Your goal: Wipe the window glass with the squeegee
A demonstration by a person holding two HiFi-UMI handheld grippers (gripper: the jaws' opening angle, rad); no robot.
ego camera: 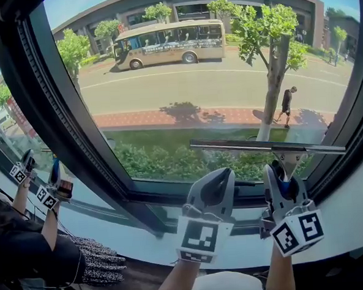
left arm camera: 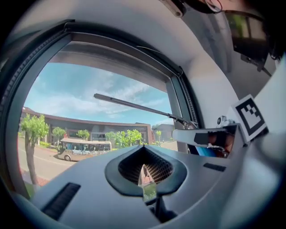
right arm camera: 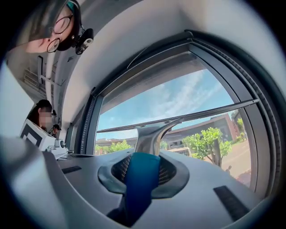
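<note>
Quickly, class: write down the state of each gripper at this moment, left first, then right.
Left gripper: closed, fingers together, holding nothing.
Right gripper: closed, holding the squeegee.

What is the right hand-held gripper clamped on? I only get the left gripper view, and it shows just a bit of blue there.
Observer: The right hand-held gripper is shut on the squeegee's blue handle, which runs up between its jaws.
Operator: Where does the blade sit on the pane?
Observer: In the head view the blade lies across the lower right part of the window glass, nearly level, dipping slightly to the right.
Operator: Is anyone nearby?
Observer: Yes, a person is at the next pane to the left, arms raised towards it.
</note>
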